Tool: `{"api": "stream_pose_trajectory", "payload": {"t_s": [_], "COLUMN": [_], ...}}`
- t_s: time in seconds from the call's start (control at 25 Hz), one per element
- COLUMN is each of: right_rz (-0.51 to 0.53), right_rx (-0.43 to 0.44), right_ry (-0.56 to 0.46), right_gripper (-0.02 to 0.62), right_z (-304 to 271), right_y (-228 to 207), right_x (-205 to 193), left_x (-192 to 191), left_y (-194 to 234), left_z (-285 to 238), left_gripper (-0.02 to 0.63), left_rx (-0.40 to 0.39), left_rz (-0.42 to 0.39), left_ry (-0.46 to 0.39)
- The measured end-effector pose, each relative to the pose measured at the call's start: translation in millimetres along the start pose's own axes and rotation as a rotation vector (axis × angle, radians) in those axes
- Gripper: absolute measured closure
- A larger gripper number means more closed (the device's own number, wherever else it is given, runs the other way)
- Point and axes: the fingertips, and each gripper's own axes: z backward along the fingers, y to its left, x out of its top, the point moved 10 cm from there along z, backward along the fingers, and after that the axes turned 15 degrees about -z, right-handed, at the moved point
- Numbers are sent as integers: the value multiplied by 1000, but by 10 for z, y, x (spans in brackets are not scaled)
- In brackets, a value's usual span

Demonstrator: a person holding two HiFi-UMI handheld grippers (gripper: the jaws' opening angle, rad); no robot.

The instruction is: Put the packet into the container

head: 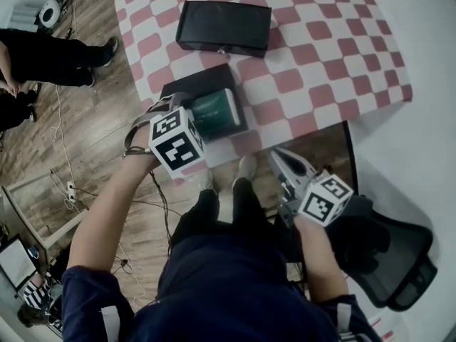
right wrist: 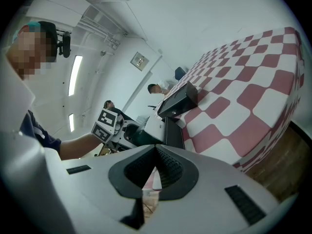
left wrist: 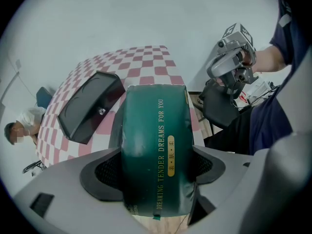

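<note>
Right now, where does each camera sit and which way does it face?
Head view: on the person's head, looking steeply down at the checkered table, black box and black tray; both forearms, legs, left gripper, right gripper show.
Left gripper view: on the left gripper, facing across the table; jaws shut on the green packet, right hand beyond.
Right gripper view: on the right gripper, off the table's edge, facing along it; jaws shut, empty; left forearm shows.
Shared: all three show the black box.

A red-and-white checked tablecloth (head: 320, 55) lies spread out. A black office chair (head: 399, 262) is near its right corner. White cables (head: 64, 148) lie on the wooden floor (head: 92, 127).
</note>
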Motion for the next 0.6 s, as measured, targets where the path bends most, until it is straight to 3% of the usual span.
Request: {"api": "stream_pose_trajectory", "payload": {"t_s": [0.6], "right_rz": [-15], "right_rx": [-1], "right_ry": [25], "right_gripper": [578], "right_z": [-57], "right_y": [-57], "right_x": [-68], "left_x": [5], "left_y": [21], "left_z": [-67], "left_gripper": [186], "left_rx": [-5], "left_rz": [-17], "left_ry": [4]}}
